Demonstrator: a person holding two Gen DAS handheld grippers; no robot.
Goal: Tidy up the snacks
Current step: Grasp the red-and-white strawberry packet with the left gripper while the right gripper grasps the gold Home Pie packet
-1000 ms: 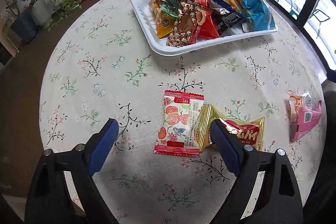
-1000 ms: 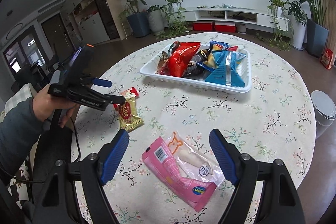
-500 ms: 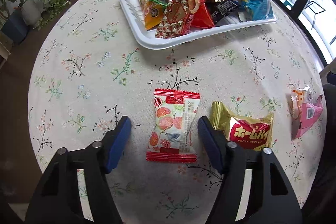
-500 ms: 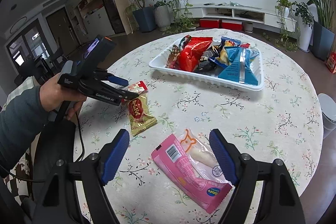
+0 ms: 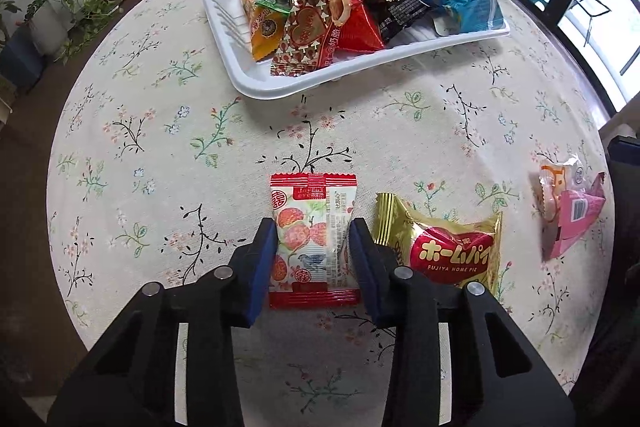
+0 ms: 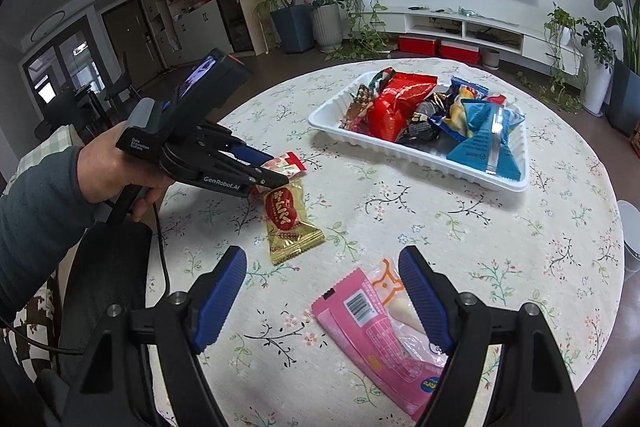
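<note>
My left gripper has its blue pads against both sides of a red-and-white snack packet lying on the round table; it also shows in the right wrist view. A gold Home Pie packet lies just right of it. A pink packet lies between the fingers of my open right gripper, which hovers above the table. A white tray heaped with several snack bags sits at the far side.
The table has a floral cloth. A black chair back stands at the table's near left edge in the right wrist view. A TV wall, shelves and potted plants lie beyond the table.
My left gripper has moved forward and down over the red-and-white packet and closed its jaws onto it. My right gripper has shifted slightly left, staying open above the pink packet.
</note>
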